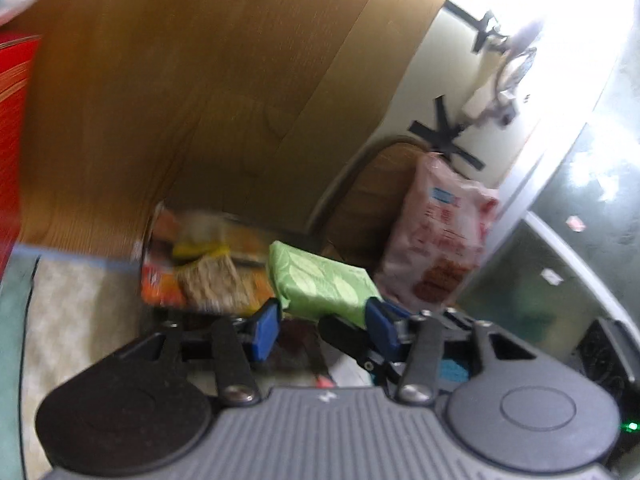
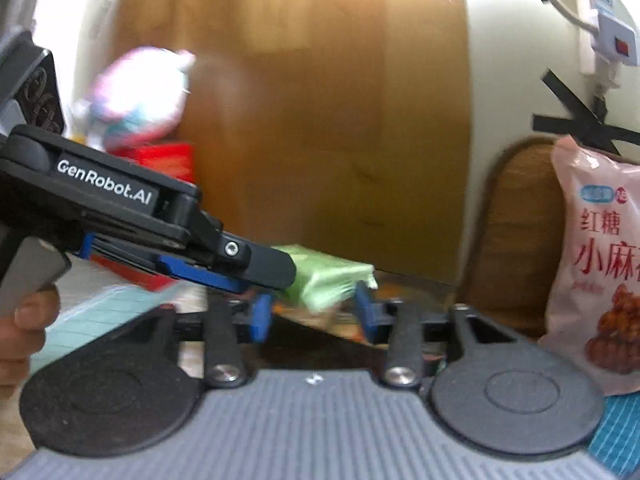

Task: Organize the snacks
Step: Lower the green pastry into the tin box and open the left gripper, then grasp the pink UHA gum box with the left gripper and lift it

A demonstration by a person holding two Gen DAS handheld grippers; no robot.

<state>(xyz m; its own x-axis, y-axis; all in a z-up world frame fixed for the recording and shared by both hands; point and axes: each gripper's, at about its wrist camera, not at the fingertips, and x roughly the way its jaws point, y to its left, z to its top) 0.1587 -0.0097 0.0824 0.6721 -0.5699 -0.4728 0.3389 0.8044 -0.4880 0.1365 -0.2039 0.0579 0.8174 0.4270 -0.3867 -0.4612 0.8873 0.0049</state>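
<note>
A green leaf-patterned packet (image 1: 324,280) hangs tilted between the blue pads of my left gripper (image 1: 323,326), which touch its two lower corners. In the right wrist view the left gripper (image 2: 276,276) comes in from the left, its black finger lying over the end of the green packet (image 2: 332,276). My right gripper (image 2: 314,314) sits just below and in front of the packet. Its fingers are apart, with a gap beside the left pad. A black finger (image 1: 344,336), probably the right gripper's, shows under the packet. A pink snack bag (image 2: 596,264) stands at the right.
A box of orange and brown snack packets (image 1: 192,276) lies behind and left of the green packet. A wooden panel (image 2: 320,120) stands behind, with a brown rounded chair back (image 2: 516,232) beside the pink bag. A power strip (image 2: 612,32) hangs on the wall. A thumb (image 2: 24,316) grips the left handle.
</note>
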